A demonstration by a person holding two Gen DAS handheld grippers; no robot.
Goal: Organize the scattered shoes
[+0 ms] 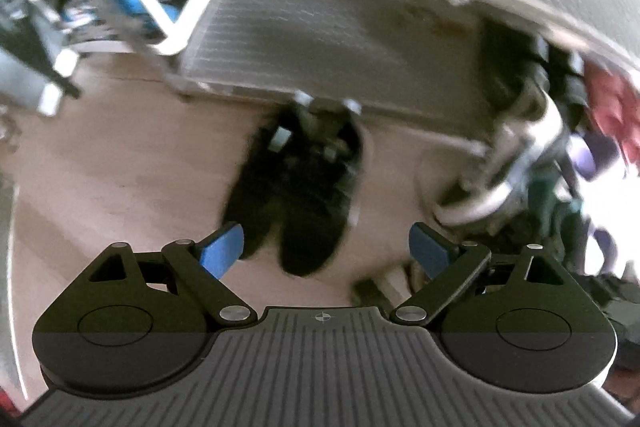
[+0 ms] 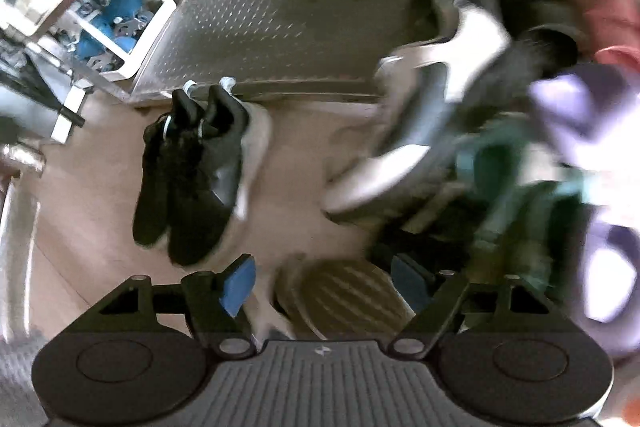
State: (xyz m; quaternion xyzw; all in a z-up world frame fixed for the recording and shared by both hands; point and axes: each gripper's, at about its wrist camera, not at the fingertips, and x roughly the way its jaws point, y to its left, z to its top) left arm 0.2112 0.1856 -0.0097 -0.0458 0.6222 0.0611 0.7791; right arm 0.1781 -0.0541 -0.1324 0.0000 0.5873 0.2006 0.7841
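Note:
A pair of black shoes [image 1: 296,187] stands side by side on the wooden floor, heels against a grey mat [image 1: 320,39]. My left gripper [image 1: 326,251] hangs open just above their toes, with nothing between its blue pads [image 1: 224,251]. The right wrist view shows the same black pair [image 2: 188,179] off to the left. My right gripper [image 2: 324,283] is open over a shoe lying sole-up, its tan ribbed sole [image 2: 344,303] between the fingers; a gap shows beside the left pad [image 2: 240,285]. A blurred heap with a white sneaker [image 2: 400,131] lies on the right.
The heap also holds green shoes [image 2: 500,167] and purple ones [image 2: 572,107], seen too as a grey-white tangle [image 1: 500,179] in the left view. A white shelf with blue items [image 2: 112,23] stands at the far left. The studded mat [image 2: 280,27] borders the floor.

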